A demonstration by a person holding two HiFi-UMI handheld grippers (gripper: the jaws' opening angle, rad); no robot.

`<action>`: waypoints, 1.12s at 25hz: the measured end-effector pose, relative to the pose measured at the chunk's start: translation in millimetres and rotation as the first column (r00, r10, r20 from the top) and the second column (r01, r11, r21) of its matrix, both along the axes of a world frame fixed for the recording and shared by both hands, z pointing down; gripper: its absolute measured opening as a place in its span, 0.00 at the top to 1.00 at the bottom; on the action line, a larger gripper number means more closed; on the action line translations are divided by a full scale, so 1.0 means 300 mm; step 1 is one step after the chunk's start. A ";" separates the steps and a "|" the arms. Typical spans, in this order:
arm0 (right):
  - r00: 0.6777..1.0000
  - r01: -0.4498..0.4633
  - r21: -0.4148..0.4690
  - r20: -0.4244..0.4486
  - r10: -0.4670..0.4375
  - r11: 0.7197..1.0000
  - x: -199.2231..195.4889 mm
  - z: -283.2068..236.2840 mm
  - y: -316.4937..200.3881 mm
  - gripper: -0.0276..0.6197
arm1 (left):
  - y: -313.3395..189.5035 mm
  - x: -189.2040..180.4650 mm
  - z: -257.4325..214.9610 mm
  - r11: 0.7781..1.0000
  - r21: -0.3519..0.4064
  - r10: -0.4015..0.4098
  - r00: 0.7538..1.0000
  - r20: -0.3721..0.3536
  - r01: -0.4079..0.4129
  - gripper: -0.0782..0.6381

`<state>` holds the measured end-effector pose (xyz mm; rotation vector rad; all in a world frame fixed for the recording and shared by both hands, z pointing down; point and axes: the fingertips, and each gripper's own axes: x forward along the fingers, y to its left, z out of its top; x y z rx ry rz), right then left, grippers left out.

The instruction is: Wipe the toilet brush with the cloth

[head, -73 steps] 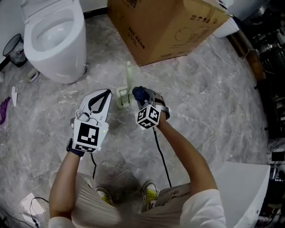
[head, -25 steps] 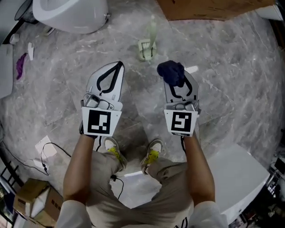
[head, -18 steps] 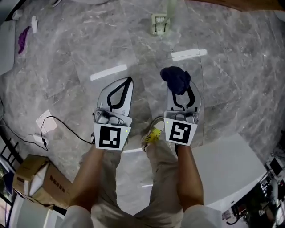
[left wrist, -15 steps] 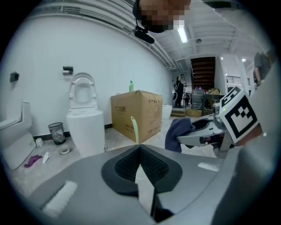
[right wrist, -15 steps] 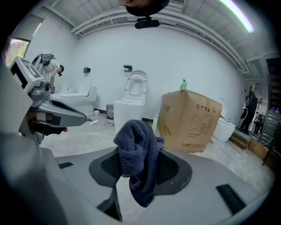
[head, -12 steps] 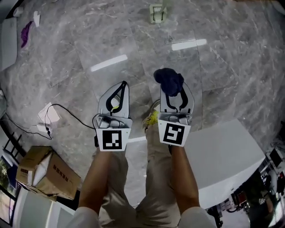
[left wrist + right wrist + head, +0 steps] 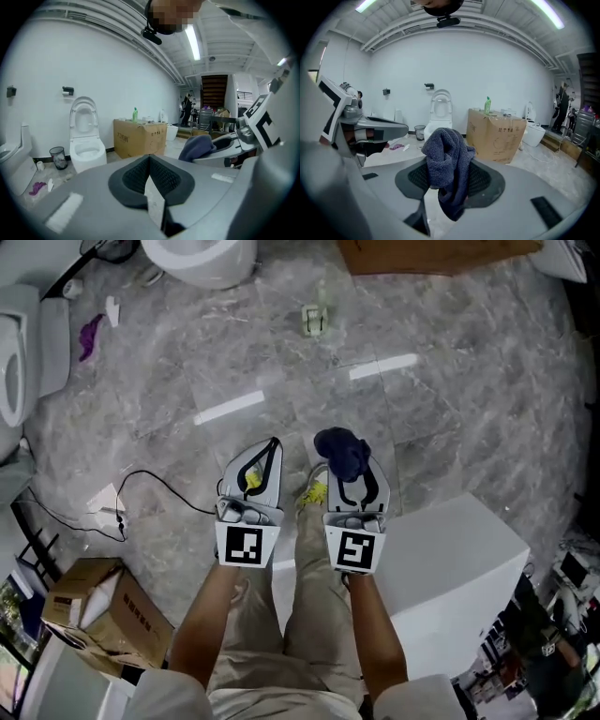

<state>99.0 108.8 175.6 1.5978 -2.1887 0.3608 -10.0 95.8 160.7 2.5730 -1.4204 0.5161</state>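
Dark blue cloth (image 7: 337, 444) hung bunched from the right gripper (image 7: 347, 463), pinched tight — the left gripper (image 7: 271, 443) was closed on nothing. The toilet brush (image 7: 316, 319) stood well away, by the floor's (image 7: 450, 399) far edge near the toilet (image 7: 202, 257). Best to step close first, then rub its handle slowly.

- Cloth (image 7: 445, 173): dark blue terry fabric, looped and rough, matt.
- Left gripper (image 7: 269, 448) and right gripper (image 7: 345, 457): smooth grey plastic shells with a dull sheen.
- Jaw pads (image 7: 131, 180): black, rubbery-looking, with a fine mesh-like texture, matt.
- Floor (image 7: 450, 409): grey veined stone-look tiles, polished enough to mirror the ceiling lights as bright bars.
- Toilet (image 7: 86, 150): white ceramic, smooth and glossy.
- Cardboard box (image 7: 140, 136): brown card, matt, with dark print.
- Toilet brush (image 7: 316, 317): pale green plastic by its look; too small to tell the finish.
- White block (image 7: 459, 568): smooth, flat white, matt.
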 end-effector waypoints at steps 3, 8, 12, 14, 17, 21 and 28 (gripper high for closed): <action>1.000 -0.017 0.028 0.013 0.016 0.999 0.004 -0.121 -0.022 0.68 | -0.044 0.014 -0.102 0.999 0.037 0.004 1.000 -0.026 -0.003 0.89; 0.999 -0.039 0.078 0.019 0.038 0.996 0.007 -0.251 -0.094 0.68 | -0.118 0.036 -0.210 0.997 0.077 0.030 0.999 -0.033 -0.027 0.89; 0.999 -0.048 0.101 0.023 0.046 0.994 0.015 -0.288 -0.152 0.68 | -0.167 0.051 -0.242 0.996 0.087 0.029 0.998 -0.055 -0.024 0.89; 0.999 -0.052 0.106 0.019 0.050 0.993 0.024 -0.292 -0.176 0.68 | -0.187 0.057 -0.249 0.996 0.088 0.032 0.998 -0.055 -0.027 0.89; 0.998 -0.062 0.116 0.025 0.059 0.991 0.031 -0.307 -0.208 0.68 | -0.215 0.057 -0.270 0.995 0.094 0.031 0.998 -0.056 -0.025 0.89; 0.998 -0.056 0.133 0.022 0.054 0.990 0.033 -0.331 -0.237 0.68 | -0.249 0.054 -0.293 0.994 0.105 0.026 0.998 -0.058 -0.020 0.89; 0.999 -0.050 0.162 0.009 0.049 0.986 0.052 -0.372 -0.276 0.68 | -0.292 0.039 -0.336 0.993 0.107 -0.032 0.992 -0.126 0.046 0.89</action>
